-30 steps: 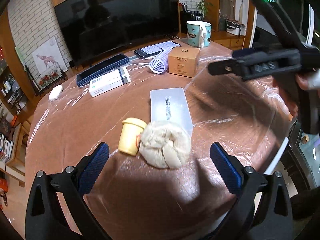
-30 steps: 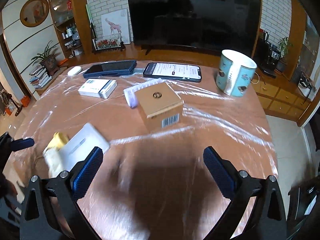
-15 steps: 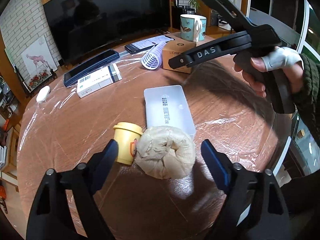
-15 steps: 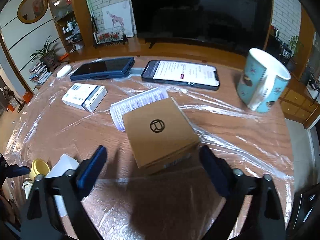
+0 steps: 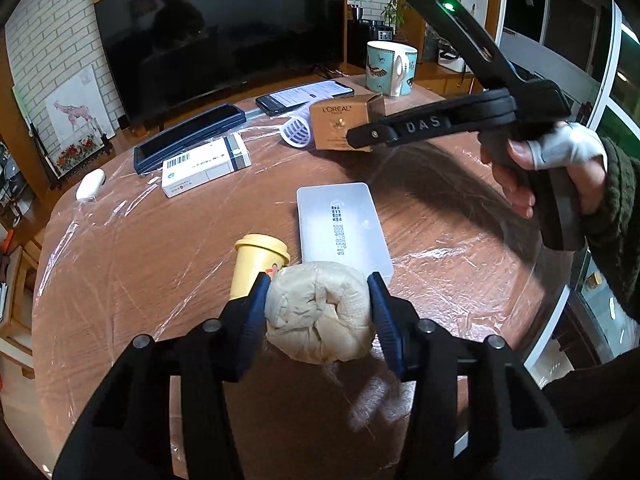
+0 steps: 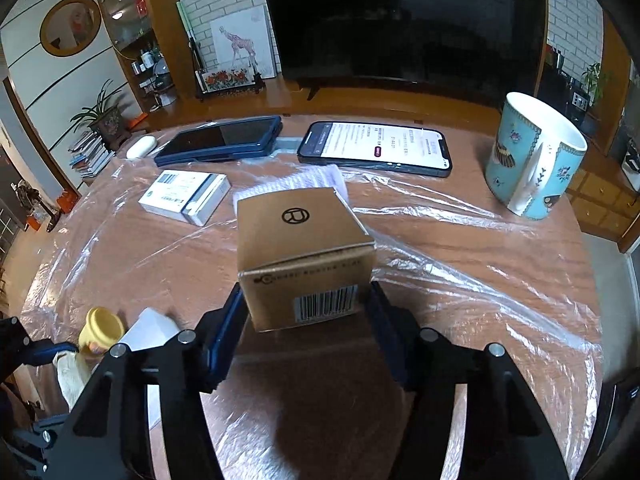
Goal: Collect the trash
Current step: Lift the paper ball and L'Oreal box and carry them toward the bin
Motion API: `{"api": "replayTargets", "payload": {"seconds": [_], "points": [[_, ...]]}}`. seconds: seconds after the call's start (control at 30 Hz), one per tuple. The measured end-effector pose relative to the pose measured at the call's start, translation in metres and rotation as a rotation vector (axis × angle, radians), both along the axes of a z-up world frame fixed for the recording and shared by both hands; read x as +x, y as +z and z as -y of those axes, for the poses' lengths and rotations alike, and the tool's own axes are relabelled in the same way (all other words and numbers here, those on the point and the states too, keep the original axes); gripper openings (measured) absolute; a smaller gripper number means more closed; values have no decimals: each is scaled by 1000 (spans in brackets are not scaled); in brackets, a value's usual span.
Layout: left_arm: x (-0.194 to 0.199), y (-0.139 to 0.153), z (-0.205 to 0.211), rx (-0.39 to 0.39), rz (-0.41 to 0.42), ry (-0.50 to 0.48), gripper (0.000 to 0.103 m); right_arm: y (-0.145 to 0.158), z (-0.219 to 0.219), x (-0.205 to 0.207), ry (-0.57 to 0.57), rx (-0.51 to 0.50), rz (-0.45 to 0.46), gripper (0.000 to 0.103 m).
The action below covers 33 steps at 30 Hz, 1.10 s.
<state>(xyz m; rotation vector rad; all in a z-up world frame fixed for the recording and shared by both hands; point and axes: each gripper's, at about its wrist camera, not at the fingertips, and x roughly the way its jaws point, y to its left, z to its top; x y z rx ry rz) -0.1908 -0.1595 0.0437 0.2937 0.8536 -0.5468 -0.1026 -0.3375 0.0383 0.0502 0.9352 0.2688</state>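
Left gripper [image 5: 318, 304]: blue ribbed pads closing against crumpled beige paper wad [image 5: 320, 316], lying on film-covered wooden table [image 5: 140, 256]. Right gripper [image 6: 306, 312]: closing, clasping square tan cardboard box [image 6: 300, 252] mid-table.

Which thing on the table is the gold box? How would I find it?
Start at the big dark TV, then come down to the lit-up phone lying on the table. Just in front of it sits the gold box, between the closing jaws of the right gripper. Only it is a shiny cube with a barcode.

Matt cardboard box [image 6: 304, 256], glossy film-covered table [image 6: 480, 320]
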Motion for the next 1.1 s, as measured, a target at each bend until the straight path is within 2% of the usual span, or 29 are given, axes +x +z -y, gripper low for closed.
{"api": "replayTargets", "payload": {"seconds": [0.43, 0.7, 1.1], "points": [[-2, 8, -4, -41, 1, 30, 50, 12, 13, -38, -34, 122, 8, 59], [-5, 13, -9, -73, -4, 63, 50, 25, 14, -56, -49, 110, 36, 58], [-17, 15, -13, -63, -1, 96, 50, 37, 1, -99, -31, 37, 54, 58]]}}
